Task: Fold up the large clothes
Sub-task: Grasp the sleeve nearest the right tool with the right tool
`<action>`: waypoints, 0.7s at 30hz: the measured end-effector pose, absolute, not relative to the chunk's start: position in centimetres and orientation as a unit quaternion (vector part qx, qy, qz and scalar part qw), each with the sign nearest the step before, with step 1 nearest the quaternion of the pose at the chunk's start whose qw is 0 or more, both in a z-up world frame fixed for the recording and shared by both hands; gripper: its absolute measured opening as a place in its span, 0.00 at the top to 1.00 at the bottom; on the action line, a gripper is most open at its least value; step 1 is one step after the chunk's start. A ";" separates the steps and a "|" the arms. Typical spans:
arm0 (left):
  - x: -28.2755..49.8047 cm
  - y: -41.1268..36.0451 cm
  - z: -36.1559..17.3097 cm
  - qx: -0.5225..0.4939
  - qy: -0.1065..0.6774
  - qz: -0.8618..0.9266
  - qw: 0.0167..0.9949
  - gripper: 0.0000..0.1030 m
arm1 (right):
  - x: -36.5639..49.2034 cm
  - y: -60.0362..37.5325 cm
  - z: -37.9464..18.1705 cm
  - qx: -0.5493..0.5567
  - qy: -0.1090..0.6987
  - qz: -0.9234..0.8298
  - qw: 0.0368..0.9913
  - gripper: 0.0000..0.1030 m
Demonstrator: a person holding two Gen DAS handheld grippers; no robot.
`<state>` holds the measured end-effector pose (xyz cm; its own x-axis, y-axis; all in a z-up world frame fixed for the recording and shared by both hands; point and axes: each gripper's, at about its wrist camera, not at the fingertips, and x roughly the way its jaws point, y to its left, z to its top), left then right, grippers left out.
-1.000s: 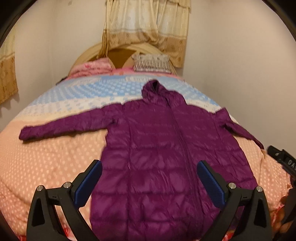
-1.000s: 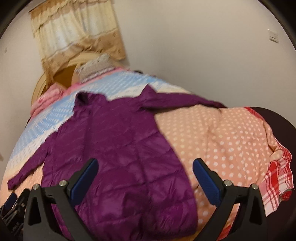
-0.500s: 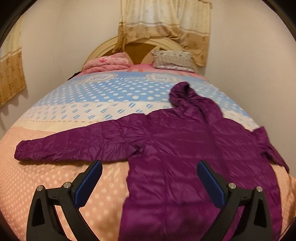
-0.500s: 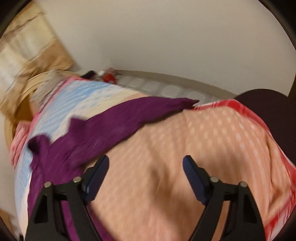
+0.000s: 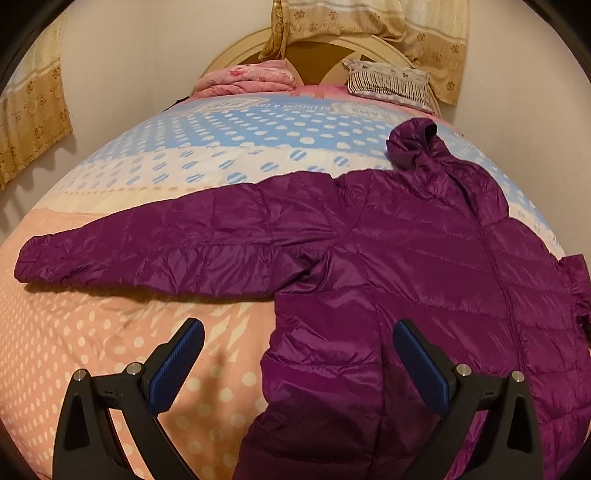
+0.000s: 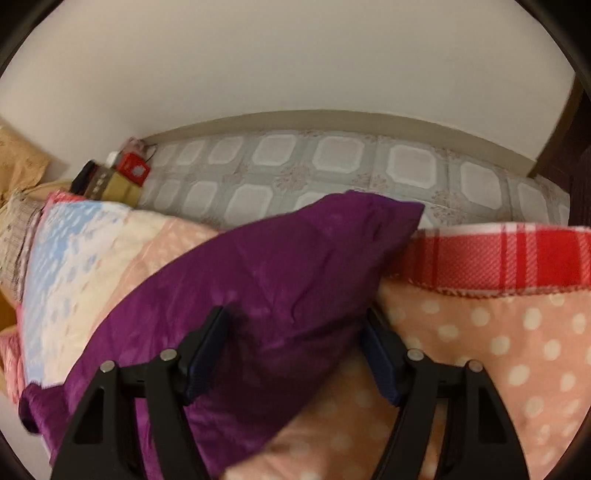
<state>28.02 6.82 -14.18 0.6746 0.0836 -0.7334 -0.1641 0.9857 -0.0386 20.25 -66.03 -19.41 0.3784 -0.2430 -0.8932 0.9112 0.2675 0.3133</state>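
Pale walls and gold curtains (image 5: 424,33) close in a bed (image 5: 110,350) under a dotted quilt, pink near the foot and blue toward the headboard. On that quilt the purple jacket (image 5: 424,266) lies front up, zipped, hood toward the pillows, spread flat as a garment is before folding.

Taking the jacket as landmark and going left to right: its left sleeve (image 5: 155,251) stretches straight out from the shoulder across the pink quilt, cuff well apart from the body. The left hand-held gripper (image 5: 295,362) hovers just below that sleeve's armpit, over the body's left edge, jaws spread wide and released, nothing between them. It looks placed there to wait or to take the left side once its turn comes. Beyond the hood stand a pink folded blanket (image 5: 247,77) and a striped pillow (image 5: 388,83), both clear of the jacket.

On the jacket's far side, the right sleeve (image 6: 295,266) reaches to the bed's edge, its cuff beside a red plaid cloth (image 6: 498,258), tiled floor (image 6: 332,166) beyond. The right hand-held gripper (image 6: 295,350) straddles this sleeve, one finger on either side. The fabric fills the gap, but I cannot tell whether the jaws have clenched on it. Judging by the pose, the sleeve is being taken first, to be carried inward across the chest.
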 end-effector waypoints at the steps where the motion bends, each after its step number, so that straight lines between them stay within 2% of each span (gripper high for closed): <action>1: 28.2 6.7 -14.2 -0.048 0.396 0.068 0.914 0.01 | 20.2 -65.9 -19.4 0.437 0.372 -0.421 0.702 0.39; 2: 28.0 6.5 -14.0 -0.043 0.393 0.067 0.916 0.01 | 20.2 -66.0 -19.3 0.430 0.371 -0.427 0.704 0.61; 3: 28.1 6.3 -13.9 -0.040 0.390 0.067 0.917 0.01 | 20.3 -66.4 -19.4 0.427 0.371 -0.426 0.706 0.78; 5: 28.0 6.1 -13.4 -0.038 0.386 0.062 0.920 0.01 | 20.0 -66.6 -19.2 0.430 0.362 -0.416 0.715 0.87; 9: 27.4 6.2 -12.4 -0.047 0.375 0.052 0.924 0.01 | 18.7 -65.6 -15.2 0.396 0.311 -0.414 0.758 0.90; 14: 26.1 6.8 -11.2 -0.058 0.363 0.039 0.929 0.01 | 20.2 -60.4 -5.3 0.271 0.251 -0.371 0.852 0.91; 18: 24.6 8.2 -10.0 -0.074 0.345 0.037 0.935 0.01 | 22.2 -51.6 2.2 0.180 0.218 -0.289 0.914 0.90; 21: 23.7 9.4 -9.3 -0.082 0.337 0.039 0.937 0.01 | 24.0 -42.7 5.3 0.116 0.212 -0.198 0.950 0.90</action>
